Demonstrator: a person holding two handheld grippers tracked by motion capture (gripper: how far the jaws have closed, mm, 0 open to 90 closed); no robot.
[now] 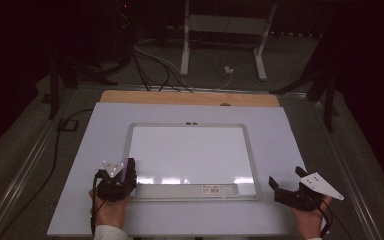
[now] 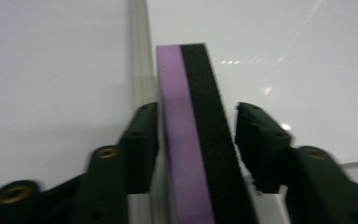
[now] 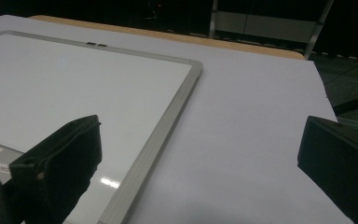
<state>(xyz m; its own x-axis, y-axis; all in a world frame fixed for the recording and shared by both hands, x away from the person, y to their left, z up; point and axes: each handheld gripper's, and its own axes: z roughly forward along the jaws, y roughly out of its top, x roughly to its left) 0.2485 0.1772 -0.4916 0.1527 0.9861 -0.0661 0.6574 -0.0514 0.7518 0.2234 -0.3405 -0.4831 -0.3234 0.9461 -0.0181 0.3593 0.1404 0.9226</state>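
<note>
On the table, everything sits around the whiteboard, so I place things by it.

Table: a pale sheet covers the top, with a strip of bare wood showing beyond the whiteboard's far edge.

Whiteboard: lies flat near the middle of the pale sheet, silver-framed, its writing face blank and catching some glare. A tray strip with a small barcode label runs along its near edge. In the right gripper view its far right corner shows, frame and all.

Right gripper: off the whiteboard's near right corner, resting low over the pale sheet, apart from the frame. Its jaws stand wide apart with nothing between them; in the right gripper view only bare sheet and the frame edge lie between the two black jaws. A hand holds it from below.

Left gripper: at the whiteboard's near left corner, over the frame. A hand grips it.

Eraser: a block with a purple foam back and a black felt face, standing on edge between the left gripper's jaws at that same near left corner. The left jaw presses its purple side; a slim gap shows beside the right jaw, so whether it is firmly clamped I cannot tell.
</note>
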